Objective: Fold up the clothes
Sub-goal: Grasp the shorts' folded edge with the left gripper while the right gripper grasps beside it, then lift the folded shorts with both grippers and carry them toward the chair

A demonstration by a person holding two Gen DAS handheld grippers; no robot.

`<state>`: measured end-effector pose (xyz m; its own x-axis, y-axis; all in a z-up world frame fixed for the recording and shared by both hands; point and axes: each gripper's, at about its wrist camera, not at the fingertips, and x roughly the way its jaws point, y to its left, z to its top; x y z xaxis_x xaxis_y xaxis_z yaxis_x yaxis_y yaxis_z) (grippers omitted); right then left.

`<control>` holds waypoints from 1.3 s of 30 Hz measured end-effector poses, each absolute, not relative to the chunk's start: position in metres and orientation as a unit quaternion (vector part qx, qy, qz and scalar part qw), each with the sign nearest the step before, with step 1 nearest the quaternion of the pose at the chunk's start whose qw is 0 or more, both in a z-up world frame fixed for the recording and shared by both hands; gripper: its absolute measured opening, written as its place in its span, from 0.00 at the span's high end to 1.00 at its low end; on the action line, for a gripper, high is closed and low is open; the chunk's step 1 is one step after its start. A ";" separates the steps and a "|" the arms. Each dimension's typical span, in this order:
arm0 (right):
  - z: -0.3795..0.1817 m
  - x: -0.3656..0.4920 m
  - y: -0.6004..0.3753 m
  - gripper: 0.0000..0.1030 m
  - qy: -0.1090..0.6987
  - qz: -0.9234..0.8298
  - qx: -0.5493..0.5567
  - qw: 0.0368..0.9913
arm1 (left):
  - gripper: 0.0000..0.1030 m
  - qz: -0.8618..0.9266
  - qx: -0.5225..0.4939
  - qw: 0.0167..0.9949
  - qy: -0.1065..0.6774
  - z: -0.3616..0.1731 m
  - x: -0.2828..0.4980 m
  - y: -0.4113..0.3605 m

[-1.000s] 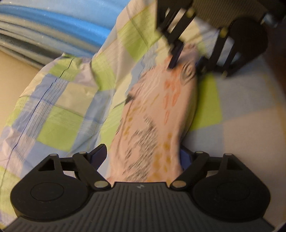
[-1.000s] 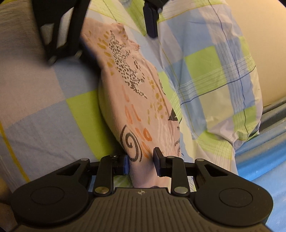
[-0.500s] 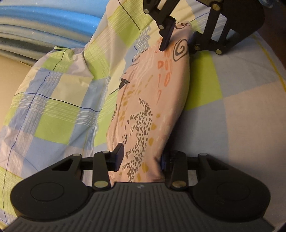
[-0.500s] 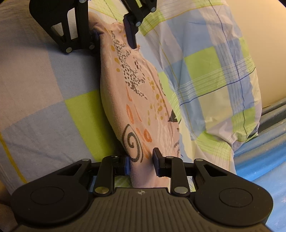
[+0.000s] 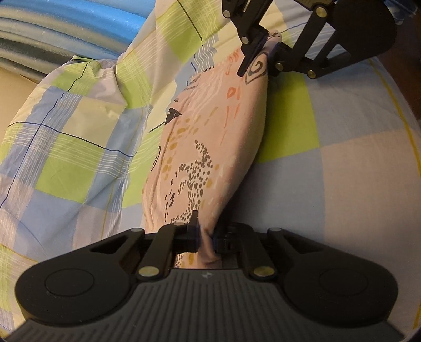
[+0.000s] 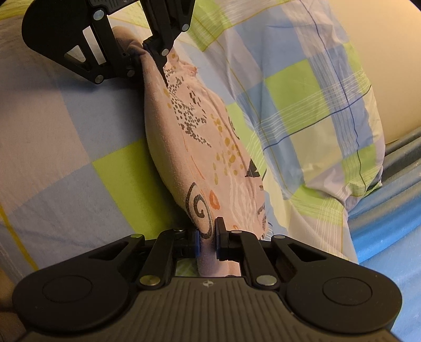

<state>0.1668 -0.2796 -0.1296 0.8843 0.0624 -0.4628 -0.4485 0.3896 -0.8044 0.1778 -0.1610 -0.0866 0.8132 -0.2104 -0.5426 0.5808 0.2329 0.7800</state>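
A pale pink garment (image 5: 210, 142) printed with black dots, orange marks and a spiral is stretched between my two grippers above a checked bedsheet. My left gripper (image 5: 206, 234) is shut on the dotted end of it. My right gripper (image 6: 208, 238) is shut on the spiral end of the same pink garment (image 6: 194, 147). Each gripper shows in the other's view: the right gripper (image 5: 260, 60) at the top of the left wrist view, the left gripper (image 6: 150, 58) at the top of the right wrist view. The cloth hangs bunched and sags slightly between them.
A checked sheet (image 5: 342, 163) in blue, green and cream covers the bed under the garment. A pillow (image 5: 68, 147) in matching checks lies beside it, also visible as the pillow (image 6: 321, 105). Blue foam mats (image 5: 65, 23) sit past the pillow.
The left gripper has shut on the dotted end of the garment. The right gripper's jaws have narrowed on the spiral end. The cloth now hangs pulled between them.
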 end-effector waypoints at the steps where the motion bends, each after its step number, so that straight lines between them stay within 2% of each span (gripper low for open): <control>1: -0.129 0.166 -0.280 0.92 0.181 0.156 -0.530 0.814 | 0.94 -0.258 0.563 0.768 0.165 -0.086 0.178 -0.160; 9: -0.107 0.148 -0.281 0.93 0.163 0.147 -0.514 0.829 | 0.95 -0.248 0.563 0.773 0.153 -0.062 0.171 -0.155; 18: -0.068 0.106 -0.301 0.94 0.147 0.131 -0.496 0.846 | 0.95 -0.256 0.573 0.768 0.129 -0.030 0.123 -0.165; 39: 0.030 -0.026 -0.408 0.94 0.128 0.000 -0.483 0.866 | 0.95 -0.333 0.573 0.748 -0.028 0.066 0.026 -0.260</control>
